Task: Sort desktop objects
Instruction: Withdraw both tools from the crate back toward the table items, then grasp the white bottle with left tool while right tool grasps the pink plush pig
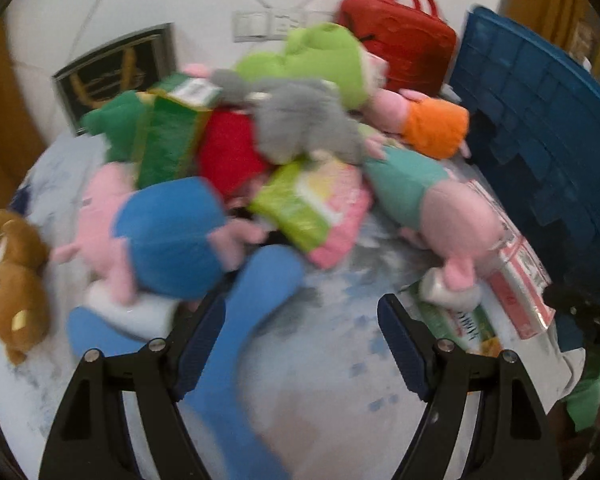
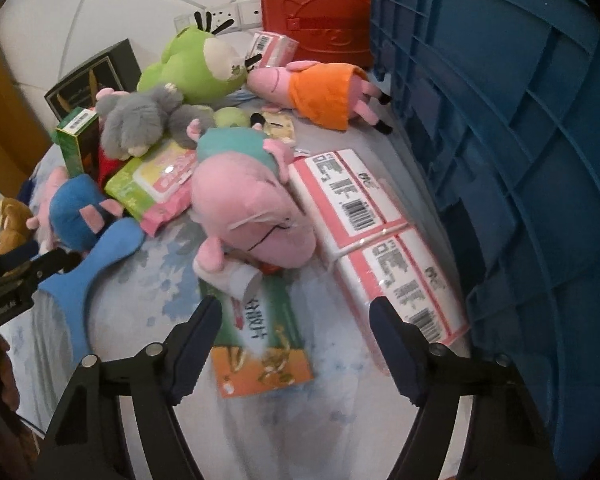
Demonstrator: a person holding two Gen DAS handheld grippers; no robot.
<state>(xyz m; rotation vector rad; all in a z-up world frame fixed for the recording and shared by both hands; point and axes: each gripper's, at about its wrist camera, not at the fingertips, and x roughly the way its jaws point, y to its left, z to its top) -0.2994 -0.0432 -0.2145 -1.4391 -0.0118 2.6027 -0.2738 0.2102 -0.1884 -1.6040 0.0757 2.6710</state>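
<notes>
Between the right claw's (image 2: 296, 344) wide-spread fingers lies a green-orange box (image 2: 260, 344), its print too blurred to read.

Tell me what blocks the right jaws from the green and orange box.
Nothing stands between the open right gripper and the green and orange box; its near end lies between the jaws. The pink plush rests on its far end.
</notes>
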